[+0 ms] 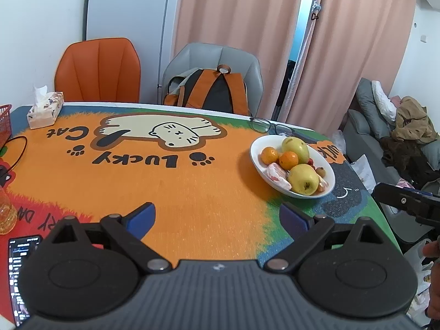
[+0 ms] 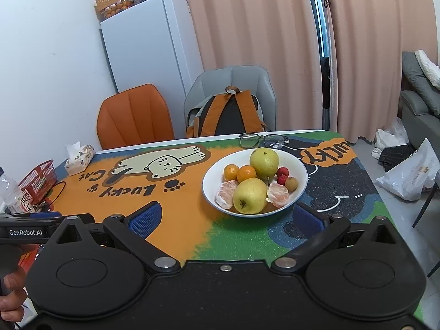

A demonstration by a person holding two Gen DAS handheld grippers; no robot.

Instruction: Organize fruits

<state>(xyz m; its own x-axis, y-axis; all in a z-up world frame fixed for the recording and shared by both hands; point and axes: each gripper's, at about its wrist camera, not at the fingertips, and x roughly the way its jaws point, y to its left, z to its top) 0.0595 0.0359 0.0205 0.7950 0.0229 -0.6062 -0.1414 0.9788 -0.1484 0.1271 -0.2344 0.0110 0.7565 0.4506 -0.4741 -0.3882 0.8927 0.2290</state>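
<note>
A white bowl (image 2: 298, 166) stands on the right part of the table mat and also shows in the left wrist view (image 1: 257, 154). It holds two yellow pears (image 2: 250, 195), two small oranges (image 2: 246, 173), two peeled citrus pieces (image 2: 278, 194), red lychees (image 2: 282, 172) and a brown longan (image 2: 291, 183). My right gripper (image 2: 227, 220) is open and empty, just in front of the bowl. My left gripper (image 1: 217, 220) is open and empty, over the orange mat, left of and nearer than the bowl.
Glasses (image 2: 262, 140) lie behind the bowl. A tissue box (image 1: 45, 110) and a red basket (image 2: 38, 181) stand at the far left. A phone (image 1: 20, 272) and a bottle (image 1: 5, 214) sit near the left edge. Two chairs, one with a backpack (image 2: 228, 115), stand behind the table.
</note>
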